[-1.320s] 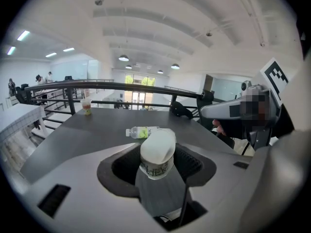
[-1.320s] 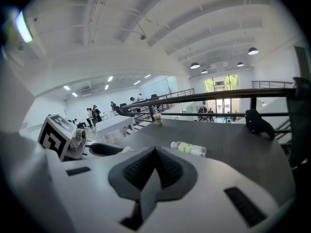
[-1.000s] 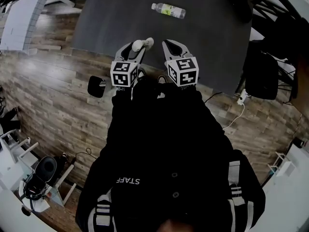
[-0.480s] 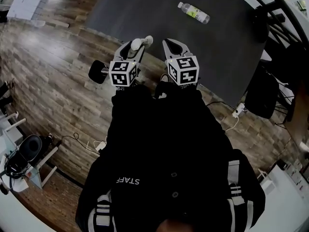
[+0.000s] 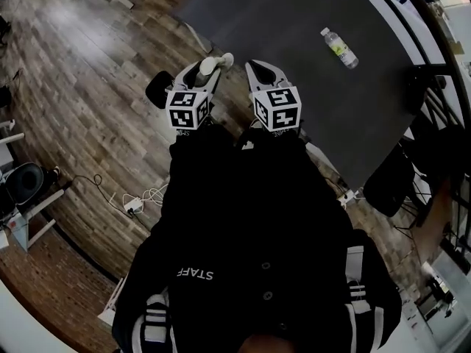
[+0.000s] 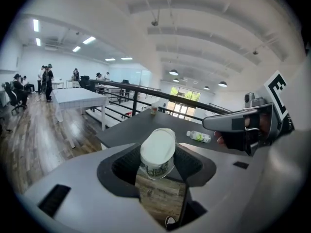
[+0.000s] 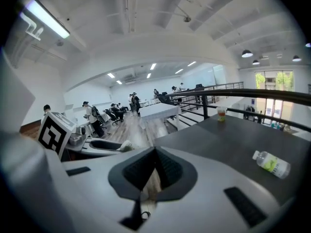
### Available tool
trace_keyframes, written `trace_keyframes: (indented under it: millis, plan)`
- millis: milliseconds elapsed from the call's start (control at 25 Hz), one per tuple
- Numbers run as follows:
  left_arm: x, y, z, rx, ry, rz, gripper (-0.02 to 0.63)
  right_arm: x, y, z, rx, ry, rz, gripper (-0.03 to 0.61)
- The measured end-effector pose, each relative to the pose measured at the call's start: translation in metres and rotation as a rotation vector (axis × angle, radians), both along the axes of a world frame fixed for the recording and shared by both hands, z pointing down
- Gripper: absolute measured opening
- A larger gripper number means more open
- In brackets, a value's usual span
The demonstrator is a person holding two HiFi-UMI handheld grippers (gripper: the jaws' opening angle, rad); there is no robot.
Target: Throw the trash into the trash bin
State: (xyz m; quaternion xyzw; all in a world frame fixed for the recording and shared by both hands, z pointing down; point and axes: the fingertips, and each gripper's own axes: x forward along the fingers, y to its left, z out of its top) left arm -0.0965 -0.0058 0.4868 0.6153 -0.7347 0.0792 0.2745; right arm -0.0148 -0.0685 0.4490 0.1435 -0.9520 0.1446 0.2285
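My left gripper (image 5: 217, 63) is shut on a small container with a white lid (image 5: 209, 68). In the left gripper view the container (image 6: 158, 152) sits between the dark pads, lid toward the camera. My right gripper (image 5: 257, 70) hangs beside it, shut, and the right gripper view shows its pads (image 7: 165, 166) meeting with nothing between them. A clear plastic bottle with a green label (image 5: 339, 47) lies on the dark grey table (image 5: 294, 20), off to the right of both grippers. The bottle (image 7: 271, 163) also shows in the right gripper view. No trash bin is clearly in view.
A round black object (image 5: 158, 88) stands on the wooden floor just left of the left gripper. Cables and a power strip (image 5: 132, 203) lie on the floor at left. A cup (image 7: 221, 113) stands at the table's far edge by a black railing. People stand far off.
The scene has swung round under the head camera: the table and bottle have slid to the right and more wooden floor shows at left. Both grippers keep their places and the left still holds the container.
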Motion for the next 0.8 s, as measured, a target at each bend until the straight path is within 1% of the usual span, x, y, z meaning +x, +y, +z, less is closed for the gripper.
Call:
trace_keyframes:
  millis: [280, 520, 680, 800]
  plan:
    - [-0.068, 0.068, 0.006, -0.018, 0.027, -0.147, 0.216, -0.08, 0.058, 0.01, -0.022, 0.036, -0.148, 0.015]
    - [-0.114, 0.127, 0.028, -0.054, 0.056, -0.237, 0.216, -0.137, 0.107, 0.031, -0.043, 0.065, -0.237, 0.015]
    - [-0.136, 0.164, 0.047, -0.078, 0.082, -0.289, 0.216, -0.165, 0.14, 0.048, -0.053, 0.089, -0.284, 0.015]
    - [-0.15, 0.181, 0.068, -0.095, 0.096, -0.313, 0.216, -0.182, 0.154, 0.068, -0.066, 0.106, -0.305, 0.015]
